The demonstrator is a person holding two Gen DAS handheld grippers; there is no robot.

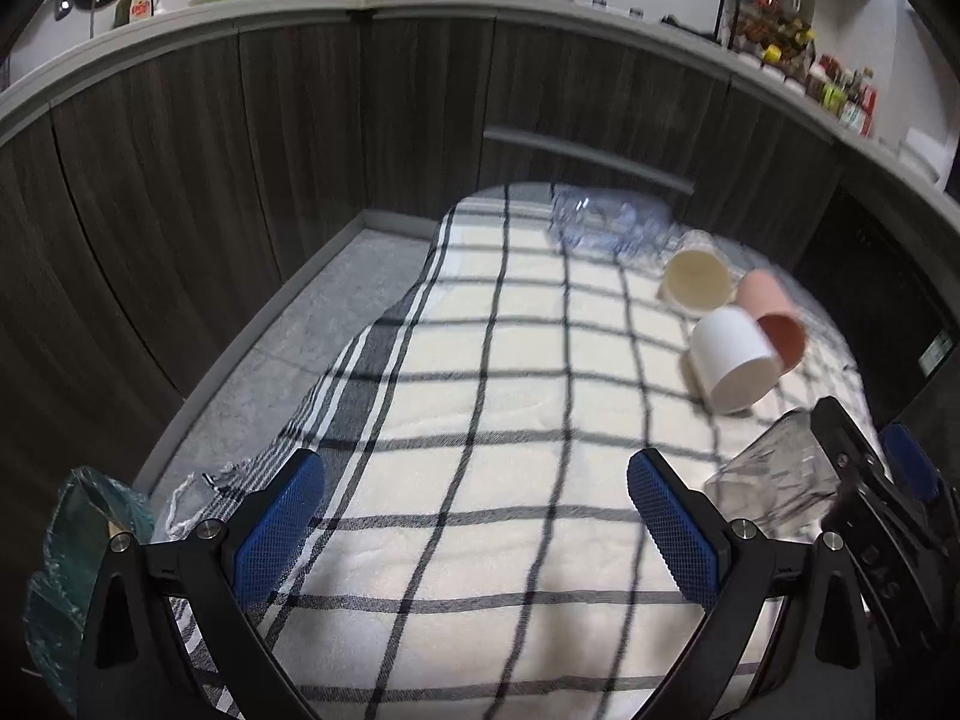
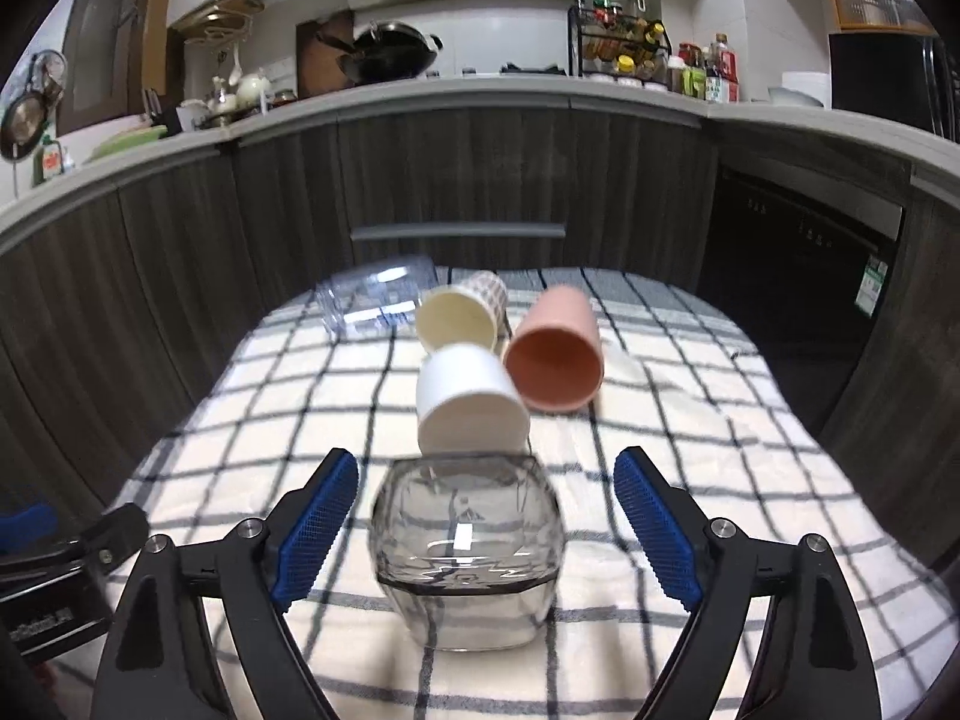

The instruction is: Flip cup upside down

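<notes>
I'm seeing my blue pads (image 2: pixel 315 519), a smoky clear glass cup (image 2: pixel 467 546), a white cup (image 2: pixel 471 402), a pink cup (image 2: pixel 555 351), and a cream, black-checked cloth (image 2: pixel 690 420).

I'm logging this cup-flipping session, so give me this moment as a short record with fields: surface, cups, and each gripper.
surface: checked cloth on a table
nearest cup: smoky glass cup, between the open fingers of the right gripper, apparently not yet gripped
other cups: white cup, pink cup, cream cup, clear cup, all lying on their sides
left gripper: open, nothing between its fingers
</notes>
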